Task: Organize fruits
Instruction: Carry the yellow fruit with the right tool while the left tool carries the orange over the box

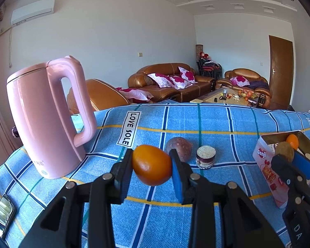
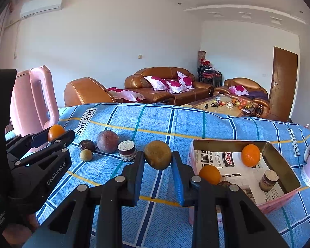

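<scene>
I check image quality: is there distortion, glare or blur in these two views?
Left wrist view: fisheye bends the table edge, black corners, sharp orange. Right wrist view: same bending, bright ceiling glare top right, soft shadows, brown fruit sharp.

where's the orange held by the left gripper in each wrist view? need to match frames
Left wrist: orange at centre-bottom, clamped between the left gripper fingers.
Right wrist: same orange at far left, in the left gripper, in front of the pink kettle.
Shared landmark: the LOVE SOLE label on the blue checked cloth.
</scene>
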`<state>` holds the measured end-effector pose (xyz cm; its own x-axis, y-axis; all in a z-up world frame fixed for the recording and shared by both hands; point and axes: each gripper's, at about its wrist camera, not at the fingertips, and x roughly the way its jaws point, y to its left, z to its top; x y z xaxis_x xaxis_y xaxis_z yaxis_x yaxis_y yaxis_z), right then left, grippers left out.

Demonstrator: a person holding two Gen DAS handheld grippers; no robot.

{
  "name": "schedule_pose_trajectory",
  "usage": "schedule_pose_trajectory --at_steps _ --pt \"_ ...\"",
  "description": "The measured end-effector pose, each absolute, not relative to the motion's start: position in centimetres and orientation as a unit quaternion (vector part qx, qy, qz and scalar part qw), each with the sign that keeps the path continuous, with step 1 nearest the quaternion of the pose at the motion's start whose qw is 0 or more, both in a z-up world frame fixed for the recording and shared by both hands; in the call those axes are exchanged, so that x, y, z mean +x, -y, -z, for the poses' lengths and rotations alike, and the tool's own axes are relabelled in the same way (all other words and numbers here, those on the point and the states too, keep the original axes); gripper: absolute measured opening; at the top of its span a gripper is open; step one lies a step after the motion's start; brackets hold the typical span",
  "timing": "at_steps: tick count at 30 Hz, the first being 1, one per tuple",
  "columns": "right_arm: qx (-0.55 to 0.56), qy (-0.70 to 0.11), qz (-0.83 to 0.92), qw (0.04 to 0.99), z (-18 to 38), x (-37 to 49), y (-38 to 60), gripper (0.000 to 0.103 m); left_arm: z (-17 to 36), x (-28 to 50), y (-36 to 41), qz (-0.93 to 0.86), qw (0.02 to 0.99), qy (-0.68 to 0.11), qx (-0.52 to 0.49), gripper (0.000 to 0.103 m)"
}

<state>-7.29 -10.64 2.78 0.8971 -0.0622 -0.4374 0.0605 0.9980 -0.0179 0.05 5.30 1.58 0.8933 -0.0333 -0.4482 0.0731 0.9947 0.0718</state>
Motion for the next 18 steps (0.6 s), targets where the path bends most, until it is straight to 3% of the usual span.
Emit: schedule_pose_trajectory --at_steps 18 --pt "-0.004 -0.225 0.040 0.974 -3.0 -8.4 12.1 0.029 -1.6 -1.6 -3.6 0.030 0.971 -0.231 0.044 0.036"
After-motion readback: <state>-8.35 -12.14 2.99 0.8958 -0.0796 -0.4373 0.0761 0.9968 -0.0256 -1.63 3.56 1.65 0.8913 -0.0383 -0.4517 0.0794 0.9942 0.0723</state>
